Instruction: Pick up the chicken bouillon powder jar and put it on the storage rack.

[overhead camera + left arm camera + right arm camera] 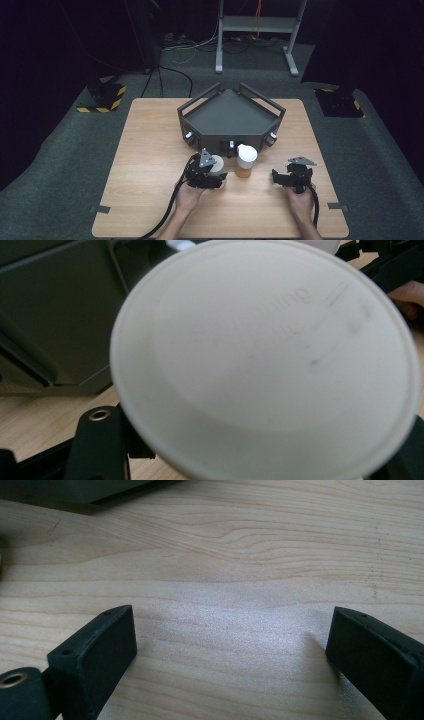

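White lid (265, 360) sits right at your left gripper (206, 172) camera, clamped in its jaws beside the lidded jar (246, 161); your right gripper (292, 176) rests spread wide on the wooden table (150, 150), holding nothing.

The high view looks forward and down from above the person's side onto the whole wooden table (150, 150), with floor beyond. The left gripper view sits very close to a white lid (265, 360), which blocks most of its sight; the grey tray (50, 315) lies behind. The right gripper view looks low and close across bare tabletop (225, 580). All three share the table and the tray (230, 115).
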`<state>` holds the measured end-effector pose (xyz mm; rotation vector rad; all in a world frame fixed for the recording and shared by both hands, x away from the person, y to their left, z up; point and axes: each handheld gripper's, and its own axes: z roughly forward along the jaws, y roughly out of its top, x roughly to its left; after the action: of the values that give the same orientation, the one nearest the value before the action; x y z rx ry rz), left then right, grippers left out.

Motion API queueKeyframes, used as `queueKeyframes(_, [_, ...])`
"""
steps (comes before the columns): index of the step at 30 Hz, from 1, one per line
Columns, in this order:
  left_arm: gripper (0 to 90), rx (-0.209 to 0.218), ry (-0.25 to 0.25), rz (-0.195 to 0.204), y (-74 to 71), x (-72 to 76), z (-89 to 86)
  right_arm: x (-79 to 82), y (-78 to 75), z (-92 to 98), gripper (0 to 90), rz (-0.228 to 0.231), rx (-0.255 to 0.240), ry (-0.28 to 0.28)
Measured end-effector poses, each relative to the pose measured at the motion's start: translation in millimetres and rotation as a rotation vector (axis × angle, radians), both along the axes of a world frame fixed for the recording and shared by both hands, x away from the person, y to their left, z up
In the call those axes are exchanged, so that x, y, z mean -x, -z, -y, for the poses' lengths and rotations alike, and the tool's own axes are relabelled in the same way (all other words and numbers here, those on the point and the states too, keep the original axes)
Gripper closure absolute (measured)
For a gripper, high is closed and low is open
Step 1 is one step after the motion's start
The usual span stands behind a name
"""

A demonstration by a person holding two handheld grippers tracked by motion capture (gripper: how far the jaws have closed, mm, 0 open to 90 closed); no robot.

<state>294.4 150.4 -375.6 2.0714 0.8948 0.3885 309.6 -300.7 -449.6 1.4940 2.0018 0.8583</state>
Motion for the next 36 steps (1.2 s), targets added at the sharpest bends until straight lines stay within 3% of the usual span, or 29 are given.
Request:
queueKeyframes(9, [33.6, -0.003, -0.007, -0.015, -21.9, -8.0, -2.1, 0.0, 0.0, 0.0, 5.5, 0.000, 0.000, 0.000])
queueKeyframes(15, [33.7, -0.015, -0.006, -0.036, -40.6, -21.8, -0.8, 0.0, 0.0, 0.0, 5.5, 0.000, 0.000, 0.000])
queueKeyframes(36, [33.9, -0.009, 0.009, -0.044, -102.5, -54.5, -0.2, -0.2, -0.1, 0.0, 5.3, -0.001, -0.001, 0.000])
